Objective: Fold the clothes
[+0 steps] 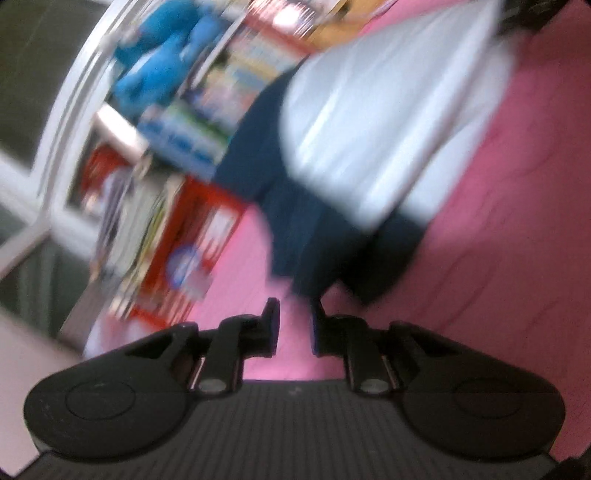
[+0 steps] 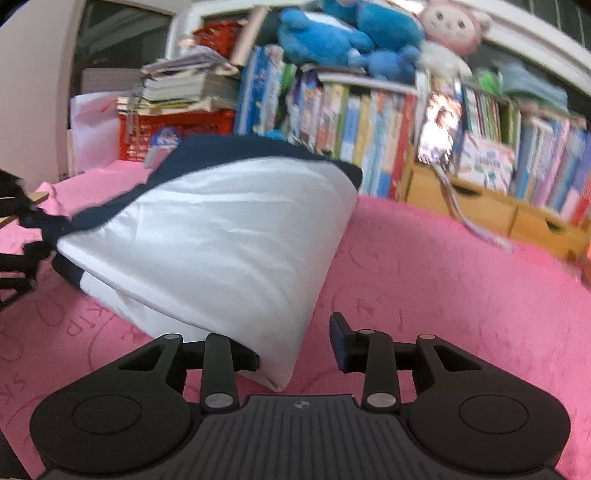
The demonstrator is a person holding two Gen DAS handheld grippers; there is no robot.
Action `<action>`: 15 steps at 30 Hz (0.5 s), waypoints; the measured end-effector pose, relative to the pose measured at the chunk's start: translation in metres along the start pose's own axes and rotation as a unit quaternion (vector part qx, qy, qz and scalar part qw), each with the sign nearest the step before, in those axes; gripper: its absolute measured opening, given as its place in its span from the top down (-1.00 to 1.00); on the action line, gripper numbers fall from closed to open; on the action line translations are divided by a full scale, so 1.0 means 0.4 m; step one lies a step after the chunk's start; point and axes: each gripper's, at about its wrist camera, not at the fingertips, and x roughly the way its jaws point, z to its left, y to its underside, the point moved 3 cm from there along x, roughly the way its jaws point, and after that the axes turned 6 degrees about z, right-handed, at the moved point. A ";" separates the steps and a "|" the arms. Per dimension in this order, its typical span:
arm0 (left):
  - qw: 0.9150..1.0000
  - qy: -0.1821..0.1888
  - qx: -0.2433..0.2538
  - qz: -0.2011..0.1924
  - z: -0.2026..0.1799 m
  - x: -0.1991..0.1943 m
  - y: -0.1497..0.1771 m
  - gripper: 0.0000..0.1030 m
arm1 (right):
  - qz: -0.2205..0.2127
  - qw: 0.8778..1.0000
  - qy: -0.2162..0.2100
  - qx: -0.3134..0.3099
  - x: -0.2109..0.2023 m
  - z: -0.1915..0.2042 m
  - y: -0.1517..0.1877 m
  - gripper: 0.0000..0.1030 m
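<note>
A home bedroom: pink bedspread (image 2: 443,277), crowded bookshelf (image 2: 369,118), plush toys (image 2: 332,33) on top.

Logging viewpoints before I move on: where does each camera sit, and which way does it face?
Left wrist: on the left hand-held gripper, tilted and blurred, facing the white-and-navy garment on the pink cover; its own fingers show, nothing between them.
Right wrist: on the right hand-held gripper, facing the garment and bookshelf; the garment's corner lies between its open fingers.
Shared: garment, pink cover, books, blue plush toy.
</note>
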 end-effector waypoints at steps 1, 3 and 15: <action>0.999 0.008 -0.037 0.013 0.025 -0.003 0.017 0.68 | 0.005 1.000 -0.004 0.010 0.000 -0.005 0.006 0.28; 0.985 0.065 -0.158 0.015 0.083 -0.036 0.039 0.68 | 0.012 0.999 -0.013 0.028 -0.002 -0.015 0.013 0.28; 0.963 0.204 -0.097 -0.149 -0.097 -0.217 -0.137 0.59 | 0.008 0.997 -0.060 0.049 -0.023 -0.024 -0.039 0.64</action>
